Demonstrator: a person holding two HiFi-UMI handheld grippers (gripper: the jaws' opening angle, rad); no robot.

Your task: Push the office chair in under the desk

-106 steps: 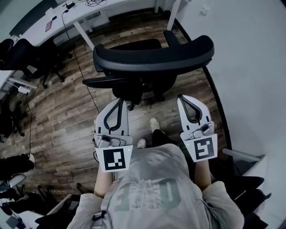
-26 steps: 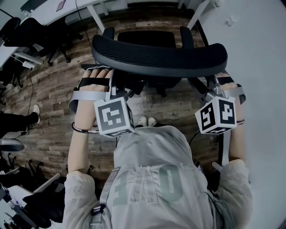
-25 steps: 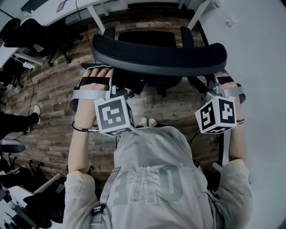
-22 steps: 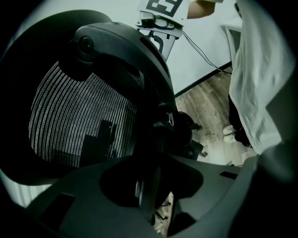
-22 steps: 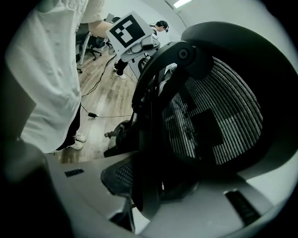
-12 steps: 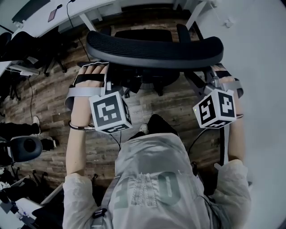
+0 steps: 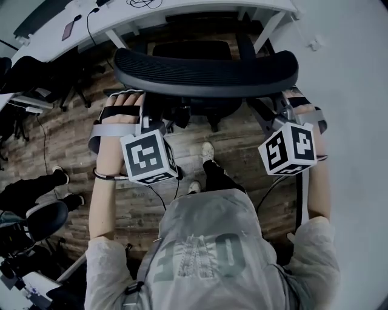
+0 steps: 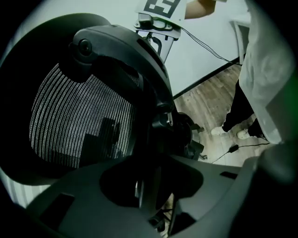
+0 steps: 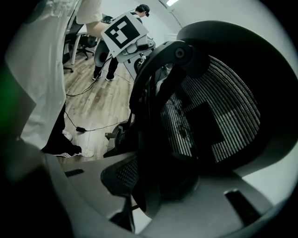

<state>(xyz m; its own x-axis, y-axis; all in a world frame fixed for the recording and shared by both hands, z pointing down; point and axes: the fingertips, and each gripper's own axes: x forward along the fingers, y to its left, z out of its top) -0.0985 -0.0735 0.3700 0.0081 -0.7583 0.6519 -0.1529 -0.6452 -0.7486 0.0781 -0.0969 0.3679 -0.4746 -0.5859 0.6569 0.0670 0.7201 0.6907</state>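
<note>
Left gripper (image 8: 149, 186) is clamped on the frame (image 8: 156, 88) at one side of the chair (image 7: 206, 72) backrest, jaws fairly wide with the strut taken between them. Same story for the right gripper (image 9: 139, 190), which is closed on the frame at the other side.

Chair is parked facing the desk (image 7: 182, 13), seat front roughly at the desk's edge, backrest well out on the near side, so the push isn't judged done yet.

Handling-wise, it's expected to be heavyish but easily rolled over the wood floor (image 7: 66, 133), though castors can't be made out properly. Mesh (image 8: 70, 121) is soft and would give, so it's best left alone. The frame is stiff and is the right place to be held, both sides evenly, so the chair isn't swivelled off line from the desk. Armrests (image 7: 244, 45) may get caught on the desk's edge.

Containers: none are seen by the desk, just cables (image 7: 142, 3) lying on it.
</note>
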